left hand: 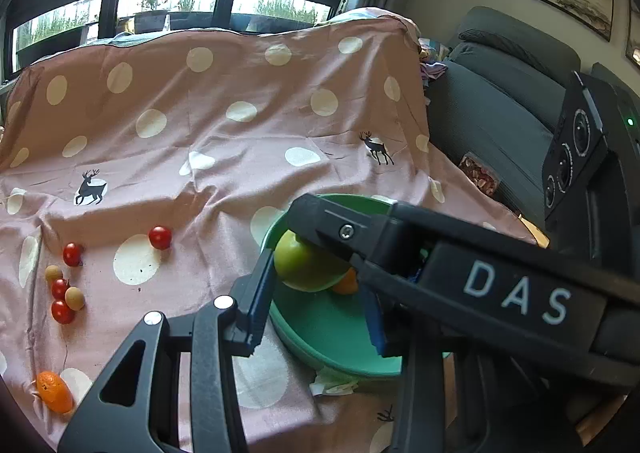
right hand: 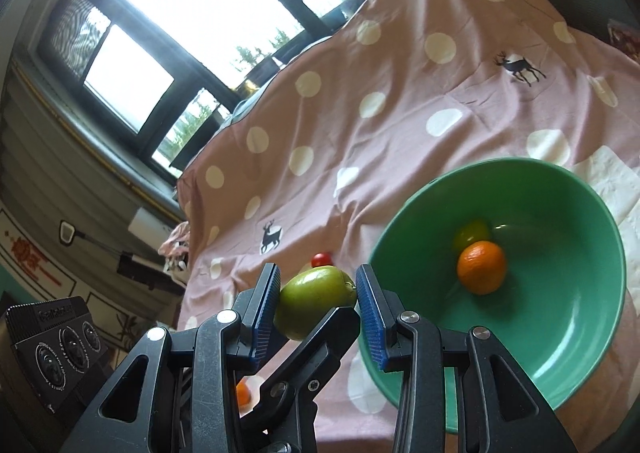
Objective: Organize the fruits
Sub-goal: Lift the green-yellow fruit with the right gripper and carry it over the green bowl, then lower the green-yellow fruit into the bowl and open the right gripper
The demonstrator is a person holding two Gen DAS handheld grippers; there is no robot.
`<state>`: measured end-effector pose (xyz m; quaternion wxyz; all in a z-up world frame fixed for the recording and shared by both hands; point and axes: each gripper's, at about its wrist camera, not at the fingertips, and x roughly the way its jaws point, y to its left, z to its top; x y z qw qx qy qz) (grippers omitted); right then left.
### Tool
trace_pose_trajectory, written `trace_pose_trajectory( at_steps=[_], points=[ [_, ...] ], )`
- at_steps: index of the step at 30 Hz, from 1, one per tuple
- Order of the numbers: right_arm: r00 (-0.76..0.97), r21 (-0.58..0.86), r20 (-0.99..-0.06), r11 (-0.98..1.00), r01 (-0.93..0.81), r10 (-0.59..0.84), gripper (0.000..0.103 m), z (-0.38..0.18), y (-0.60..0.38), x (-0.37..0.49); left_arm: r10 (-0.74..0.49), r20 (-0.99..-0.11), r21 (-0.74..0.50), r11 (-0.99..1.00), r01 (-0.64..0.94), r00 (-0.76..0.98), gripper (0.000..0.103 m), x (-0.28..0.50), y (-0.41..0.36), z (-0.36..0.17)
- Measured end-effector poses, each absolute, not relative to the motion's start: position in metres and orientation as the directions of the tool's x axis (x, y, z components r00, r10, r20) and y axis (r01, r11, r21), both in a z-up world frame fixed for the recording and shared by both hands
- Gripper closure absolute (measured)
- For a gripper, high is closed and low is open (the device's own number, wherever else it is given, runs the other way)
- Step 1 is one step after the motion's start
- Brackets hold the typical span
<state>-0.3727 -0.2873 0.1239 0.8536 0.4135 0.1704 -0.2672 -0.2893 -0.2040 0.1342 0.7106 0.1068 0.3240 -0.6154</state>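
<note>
Partly, the right gripper (right hand: 318, 301) hides the green apple (left hand: 300, 269) and orange (left hand: 347, 284).

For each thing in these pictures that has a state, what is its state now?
green apple: lifted off the cloth, outside the bowl.
right hand-held gripper: shut on the green apple.
left hand-held gripper: at the green apple; grip unclear.
bowl: on the cloth, holds an orange.
cherry tomatoes: loose on the cloth.
</note>
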Motion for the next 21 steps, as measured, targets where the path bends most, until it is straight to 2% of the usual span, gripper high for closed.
trace_pose_trajectory(
  at_steps=[21],
  points=[
    [0.746, 0.616, -0.529, 0.422, 0.665, -0.404, 0.061, 0.118, -0.304, -0.413, -0.806, -0.586, -0.275, 0.097, 0.957, -0.086, 0.064, -0.317, -0.233, 0.126]
  ],
)
